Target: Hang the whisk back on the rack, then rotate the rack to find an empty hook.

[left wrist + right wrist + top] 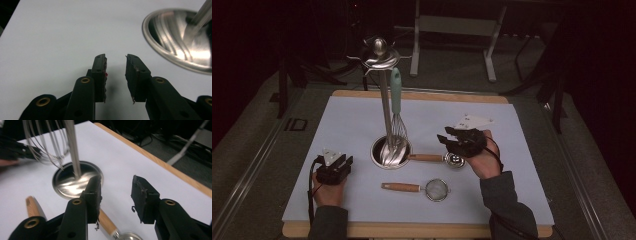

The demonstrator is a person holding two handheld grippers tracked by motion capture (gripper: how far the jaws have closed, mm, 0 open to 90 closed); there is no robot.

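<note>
From the high view I have my left gripper (343, 161) resting near the desk's (357, 120) left edge, jaws apart with nothing between them. My right gripper (446, 135) hangs right of centre, over the wooden-handled measuring spoon (439, 158), which lies beside the utensil stand's base (377, 150). A small strainer (419, 188) lies nearer the front edge, and a whisk (397, 112) hangs on the stand.

In the left gripper view the fingers (99, 75) stand wide over bare white surface, the stand's base (160, 47) to the right.

In the right gripper view the fingers (144, 197) are spread, gripping nothing; the spoon's handle (106, 222) lies just below them.
</note>
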